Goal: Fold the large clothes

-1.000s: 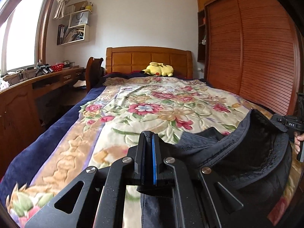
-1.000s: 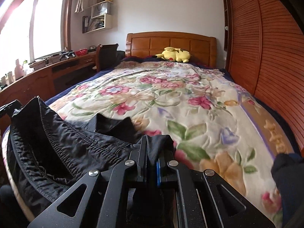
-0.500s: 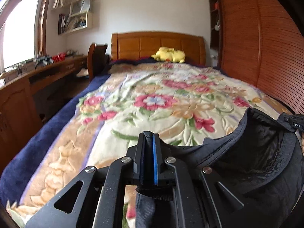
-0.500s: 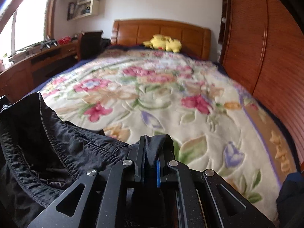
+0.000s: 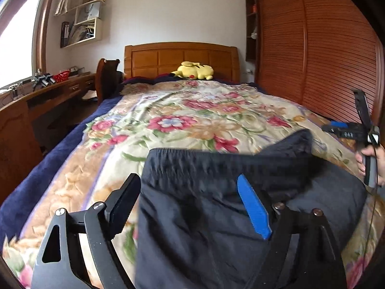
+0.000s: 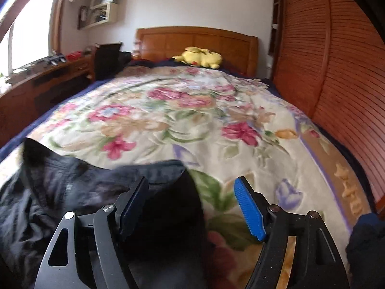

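Note:
Dark trousers [image 5: 216, 216] with an elastic waistband [image 5: 192, 161] lie spread on the floral blanket [image 5: 192, 120] at the near end of the bed. My left gripper [image 5: 187, 180] hangs just over them with its jaws opening; the waistband's left part lies between the fingers, and neither pad presses on it. In the right wrist view the trousers [image 6: 60, 192] bunch at the lower left. My right gripper [image 6: 191, 183] is likewise opening, with the cloth's right corner between its fingers but free of the pads. A hand [image 5: 371, 159] at the right edge holds that tool.
A yellow plush toy [image 5: 193, 70] rests by the wooden headboard [image 5: 180, 57]. Slatted wardrobe doors [image 5: 324, 60] run along the bed's right side. A desk [image 5: 48, 96] and chair [image 5: 107, 77] stand on the left. Dark cloth [image 6: 365, 240] shows at the lower right.
Both grippers were shut on the trousers' waistband, holding it up and open. Now both stand wide apart, and the waistband has dropped flat onto the blanket.

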The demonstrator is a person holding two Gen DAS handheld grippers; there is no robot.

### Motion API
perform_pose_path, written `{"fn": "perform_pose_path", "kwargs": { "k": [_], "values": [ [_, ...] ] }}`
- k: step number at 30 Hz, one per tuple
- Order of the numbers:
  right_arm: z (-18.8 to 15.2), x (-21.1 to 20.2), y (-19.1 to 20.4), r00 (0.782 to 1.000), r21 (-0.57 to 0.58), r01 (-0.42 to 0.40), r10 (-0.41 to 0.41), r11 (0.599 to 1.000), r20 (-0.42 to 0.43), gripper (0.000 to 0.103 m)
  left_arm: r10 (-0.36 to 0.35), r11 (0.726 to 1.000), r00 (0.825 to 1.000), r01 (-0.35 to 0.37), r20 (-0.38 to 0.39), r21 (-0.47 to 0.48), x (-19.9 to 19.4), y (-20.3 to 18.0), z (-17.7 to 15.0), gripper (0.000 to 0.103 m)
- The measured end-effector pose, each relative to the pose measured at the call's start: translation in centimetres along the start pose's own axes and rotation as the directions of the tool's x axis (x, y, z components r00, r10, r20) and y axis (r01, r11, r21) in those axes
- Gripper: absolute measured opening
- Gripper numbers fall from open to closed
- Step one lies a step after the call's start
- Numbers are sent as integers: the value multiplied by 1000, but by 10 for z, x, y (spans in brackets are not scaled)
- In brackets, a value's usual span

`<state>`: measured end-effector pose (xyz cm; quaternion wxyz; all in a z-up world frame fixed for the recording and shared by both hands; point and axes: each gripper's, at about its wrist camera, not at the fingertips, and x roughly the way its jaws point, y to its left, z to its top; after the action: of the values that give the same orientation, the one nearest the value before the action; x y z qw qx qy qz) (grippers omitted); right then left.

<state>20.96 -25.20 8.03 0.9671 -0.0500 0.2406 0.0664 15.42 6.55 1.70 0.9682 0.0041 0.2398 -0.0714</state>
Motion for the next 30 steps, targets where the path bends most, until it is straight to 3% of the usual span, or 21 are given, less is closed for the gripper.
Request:
{"fn": "perform_pose_path", "kwargs": {
  "k": [6,12,17,20,22,23,24,25,30],
  "values": [
    [-7,-6,41,990,-99,-140,139,985,-25,76,-37,999,999,37,-29,-12,-10,-16,-28,84],
    [-4,12,87,973,-153,-221,206,963,-104,76,-60,998,996,58,-69,-24,0,-13,-42,84],
    [10,43,109,964,-162,-233,205,959,-171,76,-64,998,994,62,-85,-23,4,-9,-50,84],
    [15,71,123,960,-177,-200,156,964,-233,74,-77,997,992,75,-100,-23,8,-6,-51,84],
    [17,86,132,958,-209,-182,125,961,-258,45,-72,997,992,71,-102,-14,9,-6,-51,84],
    [17,93,136,957,-223,-175,112,959,-269,36,-67,998,993,67,-102,-6,9,-5,-52,84],
    [19,101,141,954,-232,-181,112,956,-279,20,-63,998,993,64,-100,-2,8,-5,-52,84],
    [21,107,143,951,-238,-191,121,952,-283,12,-61,998,993,61,-97,-1,8,-4,-52,84],
    [36,119,145,975,-220,-153,110,963,-195,9,-63,998,994,61,-91,-20,6,2,-52,84]
  ]
}}
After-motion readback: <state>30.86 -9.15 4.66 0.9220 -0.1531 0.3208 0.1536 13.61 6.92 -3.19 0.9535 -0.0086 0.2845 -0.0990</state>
